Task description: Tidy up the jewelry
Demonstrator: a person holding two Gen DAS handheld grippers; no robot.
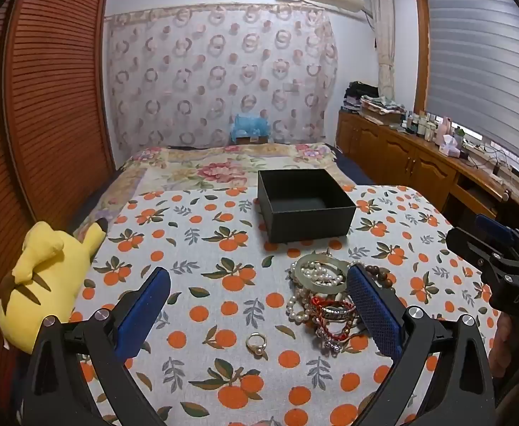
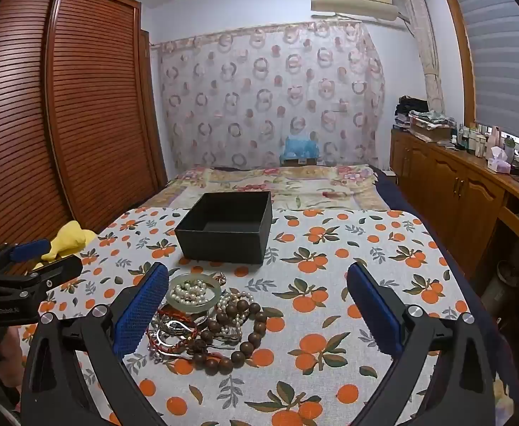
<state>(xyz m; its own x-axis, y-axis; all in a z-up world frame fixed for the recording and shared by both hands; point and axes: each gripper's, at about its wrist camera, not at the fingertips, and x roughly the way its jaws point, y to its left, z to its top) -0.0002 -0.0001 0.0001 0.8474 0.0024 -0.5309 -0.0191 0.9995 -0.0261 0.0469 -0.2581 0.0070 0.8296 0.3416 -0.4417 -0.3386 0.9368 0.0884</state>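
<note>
A pile of jewelry (image 1: 325,301) lies on the orange-print tablecloth (image 1: 206,284): a pale green bangle (image 1: 318,271), pearl strands, red cords and brown wooden beads (image 2: 238,333). A single pearl ring (image 1: 256,343) lies apart, in front left of the pile. An open, empty black box (image 1: 304,206) stands behind the pile; it also shows in the right wrist view (image 2: 225,227). My left gripper (image 1: 259,305) is open and empty, its right finger beside the pile. My right gripper (image 2: 257,305) is open and empty, its left finger beside the pile (image 2: 202,319).
A yellow plush toy (image 1: 43,280) lies at the table's left edge. A bed (image 1: 231,163) lies behind the table, a wooden wardrobe (image 2: 82,124) to the left, and wooden cabinets (image 2: 454,184) with bottles to the right.
</note>
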